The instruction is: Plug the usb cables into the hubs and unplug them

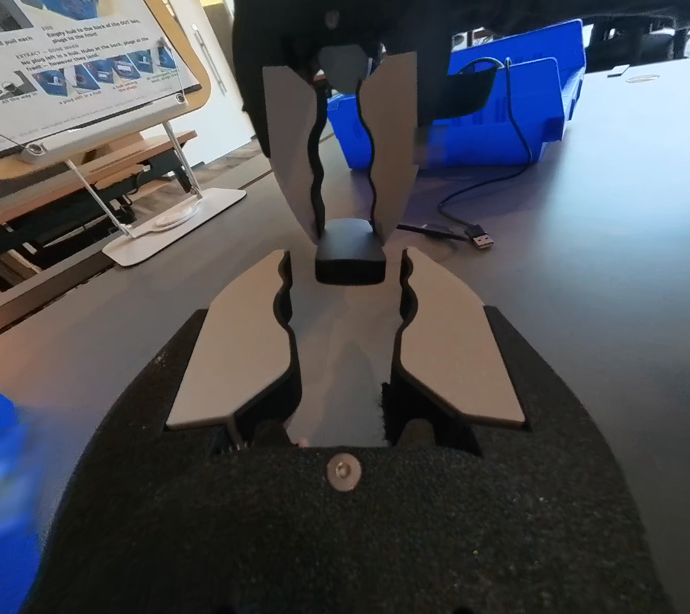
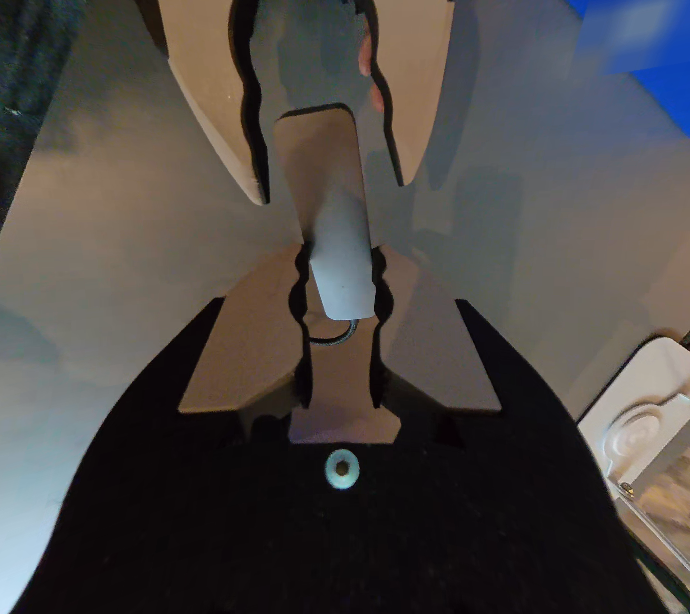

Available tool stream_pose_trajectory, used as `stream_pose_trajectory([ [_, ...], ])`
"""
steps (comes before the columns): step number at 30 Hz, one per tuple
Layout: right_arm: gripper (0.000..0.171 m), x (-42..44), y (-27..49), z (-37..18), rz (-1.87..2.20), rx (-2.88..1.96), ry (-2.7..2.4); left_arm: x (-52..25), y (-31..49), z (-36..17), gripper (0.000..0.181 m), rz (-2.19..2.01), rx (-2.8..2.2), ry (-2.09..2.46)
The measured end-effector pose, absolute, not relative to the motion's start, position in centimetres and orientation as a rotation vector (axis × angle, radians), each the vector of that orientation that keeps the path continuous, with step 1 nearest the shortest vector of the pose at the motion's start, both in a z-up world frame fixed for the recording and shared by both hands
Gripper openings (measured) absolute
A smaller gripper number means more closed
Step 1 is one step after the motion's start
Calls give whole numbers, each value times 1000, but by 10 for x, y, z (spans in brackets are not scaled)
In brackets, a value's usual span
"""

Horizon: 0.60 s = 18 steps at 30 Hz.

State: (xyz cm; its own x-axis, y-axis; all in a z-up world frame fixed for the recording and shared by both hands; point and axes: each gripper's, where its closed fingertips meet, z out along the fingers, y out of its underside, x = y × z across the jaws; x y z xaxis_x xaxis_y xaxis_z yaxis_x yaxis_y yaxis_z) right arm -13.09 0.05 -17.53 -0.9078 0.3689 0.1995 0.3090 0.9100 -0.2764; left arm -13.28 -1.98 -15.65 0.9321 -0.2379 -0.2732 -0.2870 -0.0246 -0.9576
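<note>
A slim dark-grey USB hub (image 1: 350,262) is held just above the grey table (image 1: 560,297). My right gripper (image 1: 348,232) reaches down from above and is shut on the hub's far end. In the right wrist view the hub (image 2: 317,155) runs away from me, my right gripper (image 2: 339,252) clamps its near end, and a braided cable (image 2: 330,339) curls out below it. My left gripper (image 1: 345,254) is open, with the hub's free end just ahead of its tips. In the right wrist view the left gripper (image 2: 331,191) stands either side of the hub without touching it.
A blue bin (image 1: 522,118) stands behind, with a black cable running out to a loose USB plug (image 1: 481,241) on the table. An instruction board (image 1: 93,36) on a white stand (image 1: 179,222) is at the left. Another blue object (image 1: 11,484) is at the lower left edge. Left and right tips are no more than a few centimetres apart. Both grippers' tips are roughly 12 cm from the loose USB plug (image 1: 481,241).
</note>
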Motion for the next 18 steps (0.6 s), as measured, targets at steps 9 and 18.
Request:
stream_pose_trajectory([
  [9, 32, -126, -6, -181, 281, -516, -2860, -127, -17, -165, 34, 171, -1641, 468],
  [18, 48, -136, -3, -138, 434, -573, -2368, -144, -27, -135, 34, -218, -1533, 162],
])
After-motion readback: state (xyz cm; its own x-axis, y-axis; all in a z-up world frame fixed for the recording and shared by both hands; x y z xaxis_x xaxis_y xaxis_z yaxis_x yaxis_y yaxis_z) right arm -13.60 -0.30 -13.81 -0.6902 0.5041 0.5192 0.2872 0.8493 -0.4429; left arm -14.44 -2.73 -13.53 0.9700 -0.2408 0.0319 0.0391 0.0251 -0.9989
